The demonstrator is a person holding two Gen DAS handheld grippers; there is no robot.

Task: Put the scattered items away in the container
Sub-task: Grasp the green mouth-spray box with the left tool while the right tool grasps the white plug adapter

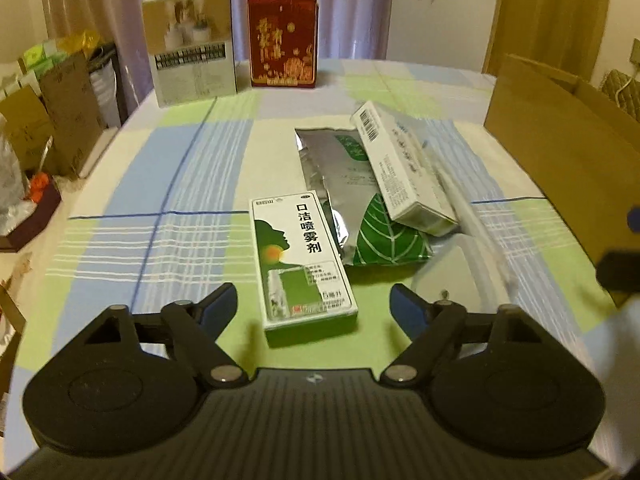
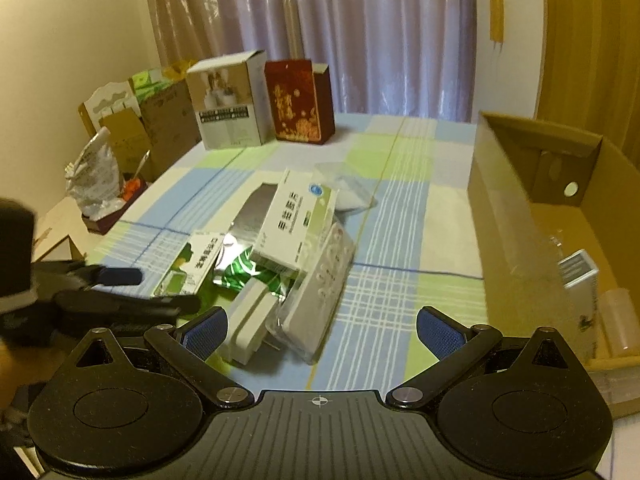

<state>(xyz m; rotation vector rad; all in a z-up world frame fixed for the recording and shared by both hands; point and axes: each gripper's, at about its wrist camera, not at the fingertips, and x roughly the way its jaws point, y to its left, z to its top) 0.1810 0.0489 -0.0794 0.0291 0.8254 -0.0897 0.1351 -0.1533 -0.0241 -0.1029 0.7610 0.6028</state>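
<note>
2 grippers, left gripper and right gripper, are gaping apart, empty; 2 flat rectangular cartons are flanking 1 shiny foil pouch, cardboard container sitting at 3 o'clock.

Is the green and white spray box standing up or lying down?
Lying down. The spray box rests flat on the tablecloth, printed face up, between the open left gripper fingers.

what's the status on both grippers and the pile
Left gripper open, empty, lined up on the green-and-white spray box. Right gripper open, empty, near the pile. Cardboard box open at right. Nothing blocking.
</note>
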